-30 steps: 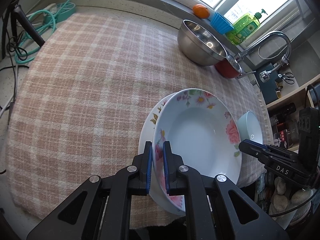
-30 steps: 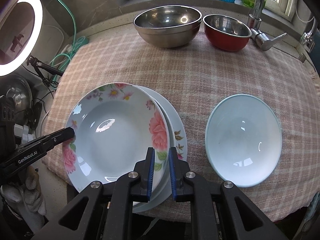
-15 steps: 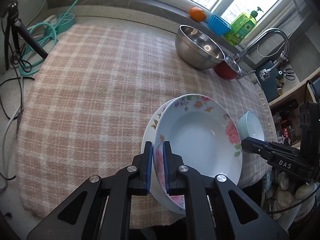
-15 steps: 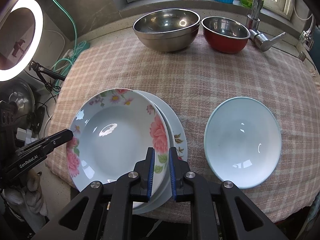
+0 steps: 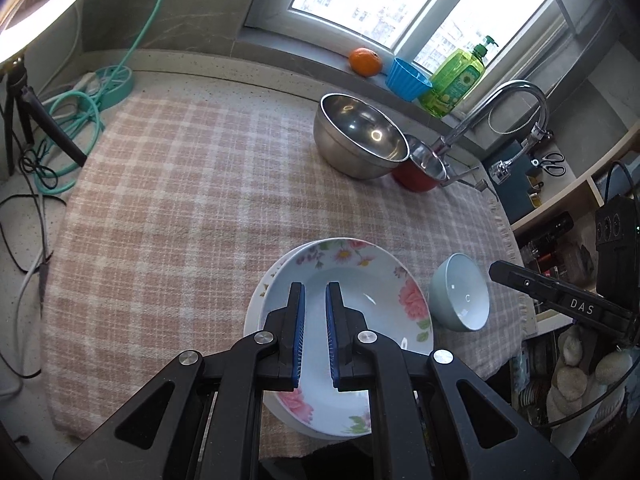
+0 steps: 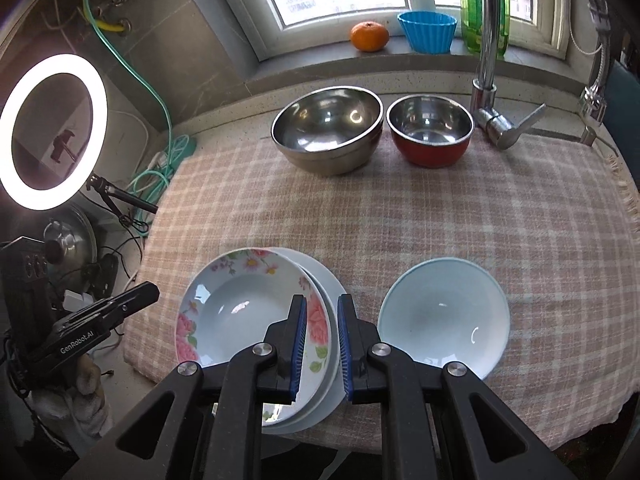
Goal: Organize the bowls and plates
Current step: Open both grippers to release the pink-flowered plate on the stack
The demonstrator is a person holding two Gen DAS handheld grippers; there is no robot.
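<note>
- The flowered plate (image 6: pixel 240 312) lies on a white plate (image 6: pixel 326 360) at the near edge of the checked cloth (image 6: pixel 400 224) on the table.
- The pale blue bowl (image 6: pixel 444 320) sits just right of the flowered plate.
- Left gripper (image 5: pixel 315 292) and right gripper (image 6: pixel 322 304) hang above the flowered plate, jaws nearly closed, empty.

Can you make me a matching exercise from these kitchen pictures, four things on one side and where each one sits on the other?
Things:
1. orange
2. floral plate
3. red bowl
4. pale blue bowl

Places:
A. stacked on a white plate
B. on the windowsill
C. alone at the cloth's near right
D. next to the steel bowl, by the faucet

Pairs: 1-B, 2-A, 3-D, 4-C
</note>
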